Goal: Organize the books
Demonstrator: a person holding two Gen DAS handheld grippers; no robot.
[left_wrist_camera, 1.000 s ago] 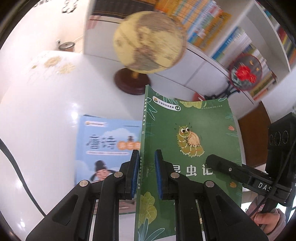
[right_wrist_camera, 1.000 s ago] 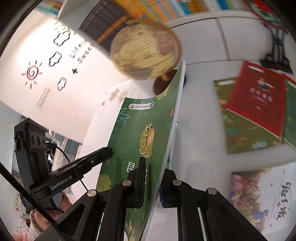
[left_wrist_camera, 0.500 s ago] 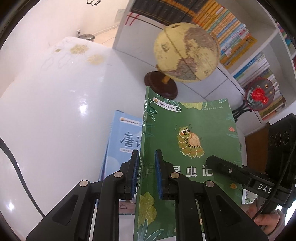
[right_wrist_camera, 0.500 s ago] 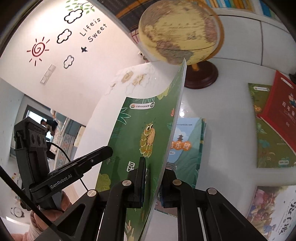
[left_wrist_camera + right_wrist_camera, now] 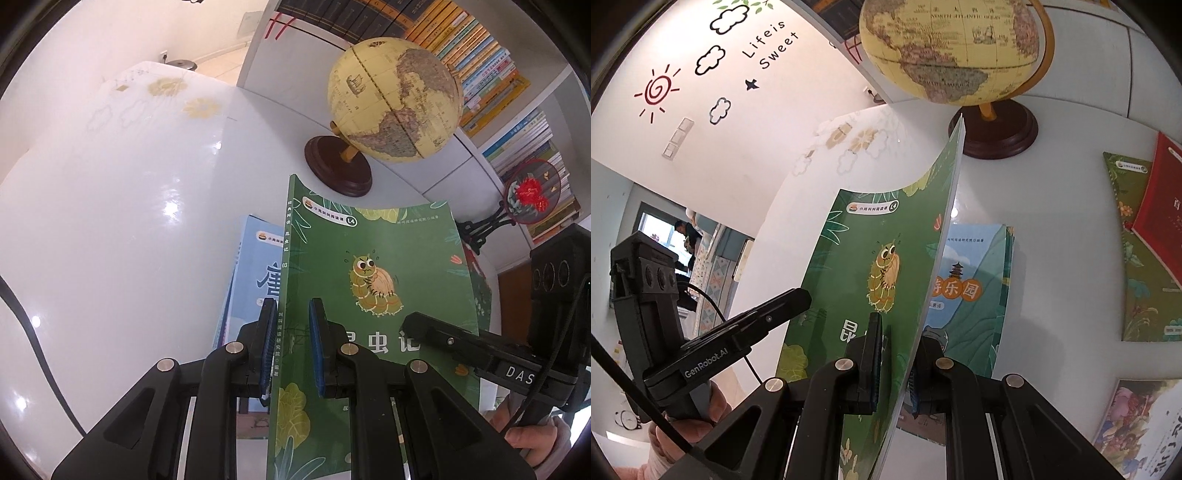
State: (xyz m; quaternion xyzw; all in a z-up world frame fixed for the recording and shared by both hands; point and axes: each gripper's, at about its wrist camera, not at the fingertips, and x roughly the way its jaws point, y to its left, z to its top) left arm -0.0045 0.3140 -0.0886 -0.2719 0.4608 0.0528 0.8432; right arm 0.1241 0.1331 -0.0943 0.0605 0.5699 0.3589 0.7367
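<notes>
Left wrist view: the left gripper (image 5: 291, 343) is clenched on the spine edge of a thin green paperback book with a caterpillar drawing on its cover (image 5: 380, 295). The book stands upright on edge above the glossy white table (image 5: 110, 221). A light blue paperback book (image 5: 258, 273) lies flat on the table directly behind and below the green book, partly hidden by it. A yellow antique-style globe on a dark round wooden base (image 5: 395, 99) stands at the far side of the table, beyond both books. The right gripper (image 5: 424, 326) reaches in from the right, one finger lying against the cover. A white bookshelf filled with book spines (image 5: 476, 62) stands behind the globe, and a round fan with red flowers on a black stand (image 5: 532, 192) is beside it.

Right wrist view: the right gripper (image 5: 895, 354) is clenched on the open page edge of the green book (image 5: 871, 266), with one finger on the cover and one behind. The left gripper (image 5: 798, 299) meets the opposite edge. The blue book (image 5: 975, 295) lies flat beneath. At the right, a red hardcover book (image 5: 1163, 218) lies atop another green book (image 5: 1145, 295), and a book with a colourful illustrated cover (image 5: 1141, 424) lies nearer. The globe (image 5: 953, 48) stands beyond.
</notes>
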